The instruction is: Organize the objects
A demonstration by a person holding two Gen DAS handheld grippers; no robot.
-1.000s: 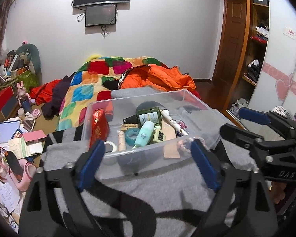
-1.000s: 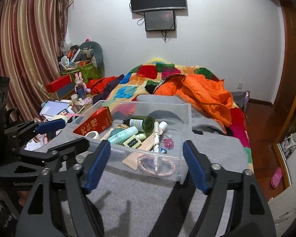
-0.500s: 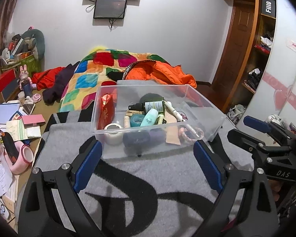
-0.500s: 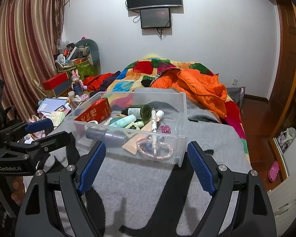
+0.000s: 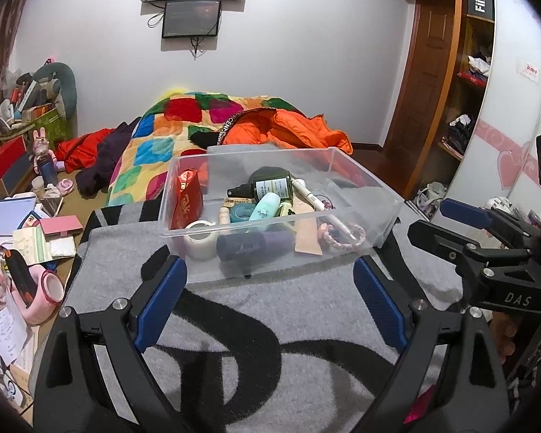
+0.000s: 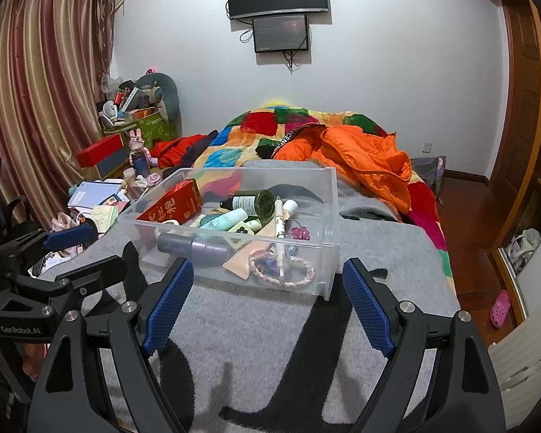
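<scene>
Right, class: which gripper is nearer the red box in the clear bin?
Left, it seems. The left gripper faces the clear bin's near wall, the red box just ahead-left; the right gripper is by the opposite, right end.

I could read only a few markings. High above the clear box [image 5: 281,195], a black sign [image 5: 480,0] on the wardrobe shelf read "Fiii0", as best I could make out. The right claw [image 5: 447,223], just right of the box, carried "DAS" on its black body. The left claw [image 6: 79,252], left of the box, carried "GenRobot.AI". Inside the box, the red carton [image 6: 171,205] bore gold Chinese characters I couldn't decipher, and the green bottle's [image 5: 270,187] label was too small to read.
</scene>
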